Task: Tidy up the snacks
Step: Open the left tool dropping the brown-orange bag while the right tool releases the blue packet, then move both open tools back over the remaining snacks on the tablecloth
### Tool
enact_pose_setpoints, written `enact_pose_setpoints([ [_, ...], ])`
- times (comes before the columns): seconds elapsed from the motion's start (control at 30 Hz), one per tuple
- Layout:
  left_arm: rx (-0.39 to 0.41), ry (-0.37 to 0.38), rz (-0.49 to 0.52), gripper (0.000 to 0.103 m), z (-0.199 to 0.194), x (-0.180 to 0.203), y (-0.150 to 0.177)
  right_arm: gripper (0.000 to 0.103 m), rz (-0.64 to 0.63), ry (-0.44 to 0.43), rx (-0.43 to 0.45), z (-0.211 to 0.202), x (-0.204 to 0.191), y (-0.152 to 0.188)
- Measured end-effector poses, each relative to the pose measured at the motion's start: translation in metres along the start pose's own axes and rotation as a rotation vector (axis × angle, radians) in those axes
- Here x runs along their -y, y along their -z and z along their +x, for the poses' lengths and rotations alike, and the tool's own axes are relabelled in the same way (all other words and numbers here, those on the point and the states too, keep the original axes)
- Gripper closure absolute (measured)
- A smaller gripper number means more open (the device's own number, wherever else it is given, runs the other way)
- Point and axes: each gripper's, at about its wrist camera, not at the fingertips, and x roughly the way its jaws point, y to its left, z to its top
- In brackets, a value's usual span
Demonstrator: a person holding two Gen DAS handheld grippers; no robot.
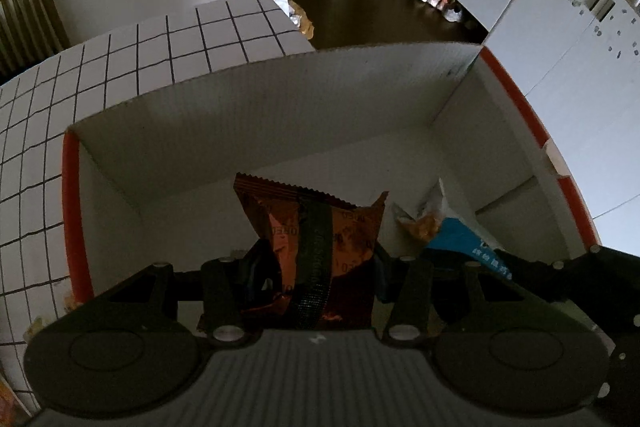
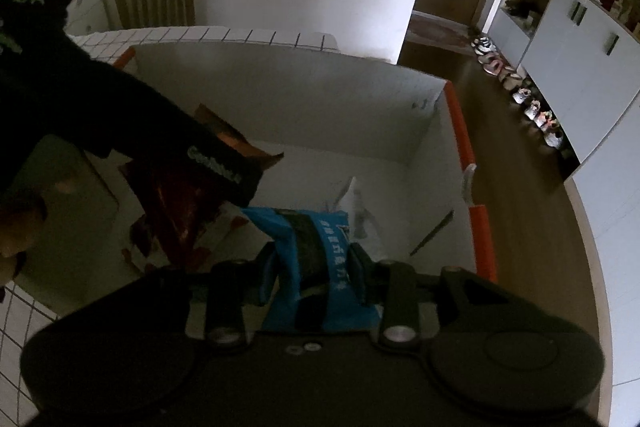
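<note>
Left wrist view: left gripper [image 1: 316, 267] jaws clamp orange packet [image 1: 312, 227], its lower end hidden; right view alone shows right gripper [image 2: 310, 259] clamping blue packet [image 2: 316, 267] over box [image 2: 280, 95].

Orange-brown foil snack packet [image 1: 316, 247], crinkled, serrated top seal, upright and slightly tilted, inside the white cardboard box [image 1: 248, 107] with orange rim, over its left half. Blue snack packet [image 2: 316, 267] with white print, upright, creased at the middle, over the box's right half. A clear-and-white packet [image 2: 352, 203] lies on the box floor just behind the blue one.
</note>
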Motion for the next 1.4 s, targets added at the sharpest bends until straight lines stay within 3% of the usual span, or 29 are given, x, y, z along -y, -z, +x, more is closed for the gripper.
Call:
enact_pose_setpoints([
  [0.27, 0.01, -0.005, -0.011, 0.052, 0.001, -0.004, 0.0, 0.06, -0.016, -0.007, -0.007, 0.004, 0.0, -0.002],
  [0.3, 0.014, -0.004, -0.014, 0.05, 0.0, -0.005, 0.0, 0.058, -0.016, -0.008, -0.004, 0.003, 0.0, -0.002],
  [0.37, 0.03, -0.006, -0.018, 0.036, -0.004, -0.005, 0.0, 0.053, -0.013, -0.018, 0.003, 0.001, 0.0, -0.002],
  [0.4, 0.04, -0.007, -0.016, 0.036, -0.007, -0.005, 0.001, 0.051, -0.012, -0.019, 0.008, -0.001, 0.0, -0.002],
  [0.63, 0.081, 0.017, 0.001, 0.033, -0.031, -0.007, 0.007, 0.037, -0.011, -0.012, 0.043, -0.016, 0.0, -0.002],
  [1.03, 0.167, 0.025, 0.039, 0.033, -0.083, -0.01, 0.03, 0.021, 0.014, -0.007, 0.102, -0.052, -0.001, 0.001],
  [1.4, 0.225, 0.048, 0.032, 0.033, -0.13, -0.023, 0.059, 0.016, 0.039, -0.026, 0.173, -0.09, -0.01, 0.005],
])
